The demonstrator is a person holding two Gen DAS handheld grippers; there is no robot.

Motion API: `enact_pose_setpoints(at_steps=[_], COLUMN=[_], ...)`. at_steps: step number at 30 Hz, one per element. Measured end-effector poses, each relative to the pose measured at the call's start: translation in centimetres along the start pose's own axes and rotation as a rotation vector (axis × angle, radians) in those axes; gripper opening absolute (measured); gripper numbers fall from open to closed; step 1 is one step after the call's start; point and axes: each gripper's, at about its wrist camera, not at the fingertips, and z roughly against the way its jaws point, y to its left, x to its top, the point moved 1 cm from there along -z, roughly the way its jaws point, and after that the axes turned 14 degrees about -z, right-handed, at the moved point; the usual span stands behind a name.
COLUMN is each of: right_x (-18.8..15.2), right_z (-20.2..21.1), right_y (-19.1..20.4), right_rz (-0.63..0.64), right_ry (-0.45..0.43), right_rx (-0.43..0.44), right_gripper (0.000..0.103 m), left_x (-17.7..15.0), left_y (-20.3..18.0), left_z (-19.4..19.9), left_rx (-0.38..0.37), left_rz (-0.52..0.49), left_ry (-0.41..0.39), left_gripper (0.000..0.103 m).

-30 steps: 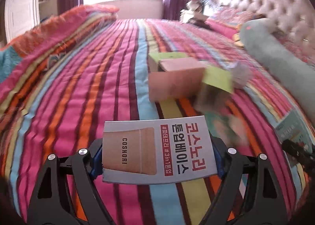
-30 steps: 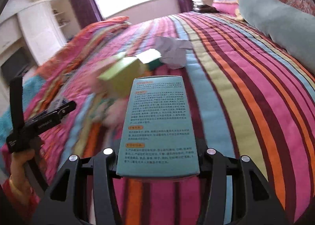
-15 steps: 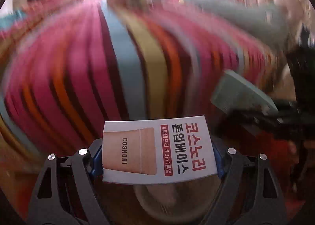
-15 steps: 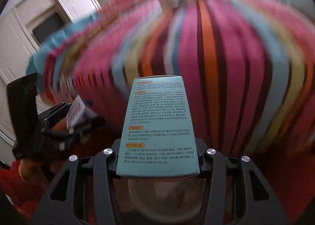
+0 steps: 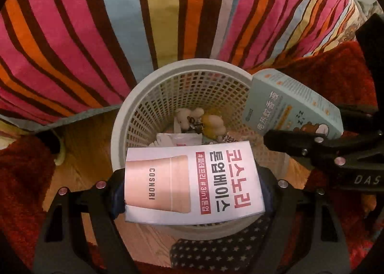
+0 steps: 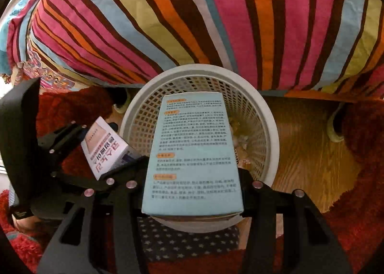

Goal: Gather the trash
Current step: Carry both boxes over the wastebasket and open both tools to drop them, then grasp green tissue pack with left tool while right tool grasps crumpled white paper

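Both boxes hang over the trash basket (image 5: pixel 134 96) on the floor, right beside the striped bed cover (image 5: pixel 120 22).

The left hand-held gripper (image 5: pixel 192 192) is squeezing the white box (image 5: pixel 192 183). This box lies sideways, with its long side running from one finger to the other. It sits over the near rim of the basket, so the basket's open mouth is straight below and a little ahead.

The right hand-held gripper (image 6: pixel 192 192) is squeezing the blue box (image 6: pixel 192 149). This box points its long side forward, away from the fingers and across the mouth of the basket. Most of it is already above the hole.

The basket already has some trash at the bottom, such as small toy-like bits (image 5: pixel 199 123).

I think the blue box is better placed to drop in. The white box may need a small push forward first, or it could hit the rim.
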Motion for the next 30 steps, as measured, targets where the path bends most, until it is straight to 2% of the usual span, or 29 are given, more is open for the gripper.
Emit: enact_pose_setpoints(at_steps=[7,8,9,10,11,18,24,27,30], right_x=[-0.4,-0.5,-0.8,-0.9,-1.0,-0.7,-0.9,-1.0,-1.0], right_z=[-0.7,-0.8,-1.0,-0.8,-0.6,0.1,0.6,2.5,6.0], right_y=[-0.2,-0.2,-0.3,-0.7,-0.7,-2.4,-2.0,-1.7,-1.1], right_rz=[-0.002,0.005,0.013,0.018,0.023,-0.025,-0.023,-0.008,0.031], right_ry=[0.002,0.003,-0.003,-0.009,-0.02,-0.055,-0.073,-0.114,-0.197], right_rx=[-0.012,-0.011,-0.023,-0.032,-0.042,-0.047,-0.047,-0.014,0.004], right_gripper=[0.048,0.054,0.062,0.077,0.08,0.08,0.08,0.08,0.08], left_x=[-0.2,-0.2,-0.4,-0.4,-0.3,-0.6,-0.7,-0.8,-0.4], left_y=[-0.4,-0.4,-0.4,-0.4,-0.3,0.3,0.2,0.6,1.1], left_z=[-1.7,-1.9,-1.8,-1.7,-1.6,-1.8,-1.1,1.1,4.7], left_rx=[0.0,0.011,0.016,0.014,0.01,-0.004,-0.007,0.022,0.057], left_rz=[0.012,0.008,0.005,0.007,0.012,0.04,0.042,0.05,0.034], left_ry=[0.059,0.066,0.061,0.05,0.042,0.051,0.03,-0.033,-0.117], left_gripper=[0.083,0.084,0.091,0.096,0.096,0.096,0.096,0.096,0.096])
